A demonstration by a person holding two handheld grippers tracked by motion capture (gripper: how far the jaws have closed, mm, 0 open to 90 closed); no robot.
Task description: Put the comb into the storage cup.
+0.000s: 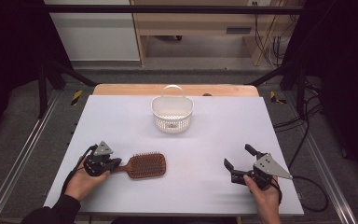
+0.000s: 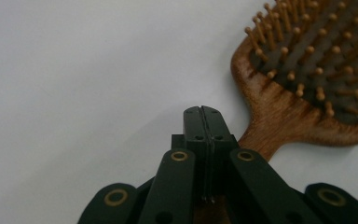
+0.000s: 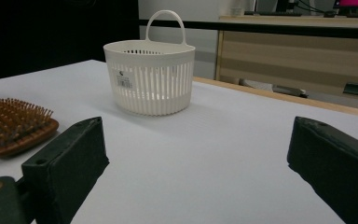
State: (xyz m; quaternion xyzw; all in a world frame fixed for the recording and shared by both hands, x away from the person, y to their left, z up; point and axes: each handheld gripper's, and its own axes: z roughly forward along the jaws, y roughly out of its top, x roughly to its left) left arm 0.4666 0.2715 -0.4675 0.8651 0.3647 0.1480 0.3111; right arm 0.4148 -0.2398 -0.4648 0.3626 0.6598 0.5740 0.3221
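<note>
A wooden paddle hairbrush (image 1: 144, 165) lies bristles up on the white table (image 1: 121, 121), its handle pointing left. My left gripper (image 1: 116, 162) hovers right at that handle, jaws pressed together. In the left gripper view the shut left gripper (image 2: 203, 112) has its tips meeting with nothing between them, and the hairbrush (image 2: 307, 79) handle runs under and past them. My right gripper (image 1: 237, 156) rests at the table's front right, open and empty. In the right gripper view the wide-open right gripper (image 3: 200, 154) faces a white slotted basket (image 3: 149, 79), with the hairbrush (image 3: 14, 126) at the left.
The white basket (image 1: 172, 114) with an upright handle stands at the middle back of the table. A wooden strip (image 1: 177, 88) runs along the far edge. Beyond it are a dark frame, cables on the floor and wooden furniture.
</note>
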